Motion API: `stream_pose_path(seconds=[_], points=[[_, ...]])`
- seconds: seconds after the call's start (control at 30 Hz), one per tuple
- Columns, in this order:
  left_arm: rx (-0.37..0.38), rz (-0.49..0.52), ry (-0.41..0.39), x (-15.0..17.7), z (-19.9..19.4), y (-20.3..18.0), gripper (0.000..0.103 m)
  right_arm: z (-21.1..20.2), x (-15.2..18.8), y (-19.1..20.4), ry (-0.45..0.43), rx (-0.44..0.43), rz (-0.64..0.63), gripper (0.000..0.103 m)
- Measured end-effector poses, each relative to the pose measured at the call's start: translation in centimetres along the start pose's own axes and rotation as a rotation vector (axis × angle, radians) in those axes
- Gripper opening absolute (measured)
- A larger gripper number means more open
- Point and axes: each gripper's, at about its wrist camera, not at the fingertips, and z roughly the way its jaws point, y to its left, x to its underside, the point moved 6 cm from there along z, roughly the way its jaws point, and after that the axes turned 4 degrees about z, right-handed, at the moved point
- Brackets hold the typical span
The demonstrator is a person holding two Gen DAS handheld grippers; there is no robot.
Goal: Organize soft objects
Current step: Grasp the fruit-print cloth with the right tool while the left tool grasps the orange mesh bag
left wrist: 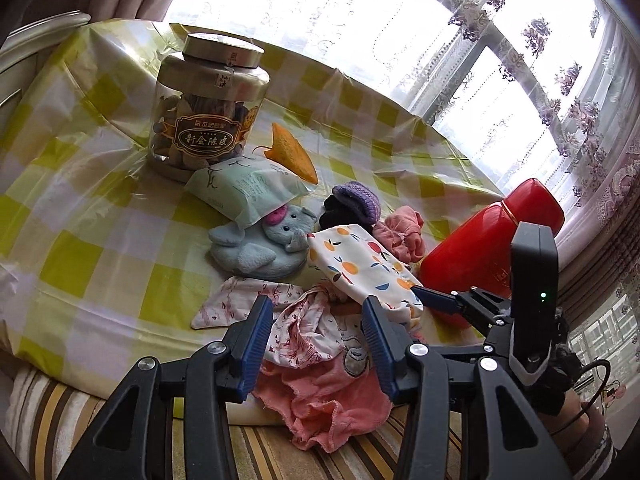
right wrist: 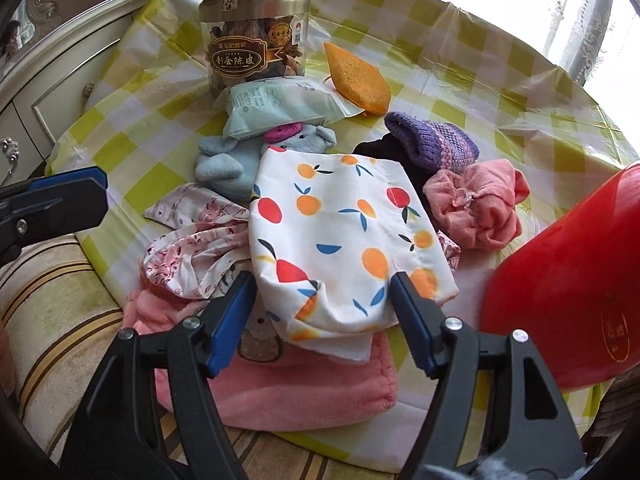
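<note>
A pile of soft things lies on the round table. A white cloth with orange fruit print point(right wrist: 340, 224) lies on top; it also shows in the left wrist view point(left wrist: 360, 264). Under it are a pink towel point(right wrist: 300, 384), a white-and-red patterned cloth point(right wrist: 192, 256), a blue plush elephant point(right wrist: 232, 160), a purple knitted hat point(right wrist: 436, 144) and a crumpled pink cloth point(right wrist: 480, 208). My right gripper point(right wrist: 324, 292) is open, its fingers either side of the fruit cloth's near edge. My left gripper point(left wrist: 318, 320) is open over the patterned cloth point(left wrist: 304, 332) and pink towel point(left wrist: 320, 404).
A jar with a metal lid point(right wrist: 256, 28), a pale green wipes pack point(right wrist: 276, 108) and an orange sponge point(right wrist: 356, 80) sit at the back. A red container point(right wrist: 568, 288) lies on the right. The table has a yellow checked cover point(right wrist: 460, 60). A striped cushion point(right wrist: 44, 300) lies below.
</note>
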Motion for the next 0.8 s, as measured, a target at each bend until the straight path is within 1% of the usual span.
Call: stream_pose_path(seconds=[0.13,0.2,0.27,0.37,0.57,0.7,0.8], points=[[-0.015,0.018,0.001,-0.5,0.2,0.4,0.048,1.2,-0.8,-0.8,-0.002,-0.005,0.045,0.072],[-0.022,0.032,0.006,-0.9,0.6,0.5,0.048,1.7,-1.0,-1.3,-0.005,-0.003,0.071,0.070],[-0.034,0.056,0.009,-1.4,0.9,0.6,0.048,2.1,-1.2,-1.7,-0.005,-0.005,0.092,0.054],[-0.050,0.091,0.008,-2.5,1.5,0.7,0.048,2.6,-1.2,-2.3,-0.010,-0.012,0.135,0.047],[-0.109,0.143,-0.015,-6.0,3.7,1.3,0.048,2.5,-1.1,-2.5,-0.051,-0.009,0.163,0.045],[-0.132,0.170,-0.020,-8.4,6.3,0.8,0.048,2.1,-0.9,-2.9,-0.082,-0.008,0.189,0.045],[-0.142,0.173,-0.013,-10.3,8.8,0.6,0.048,1.3,-0.8,-3.2,-0.111,-0.026,0.218,0.045]])
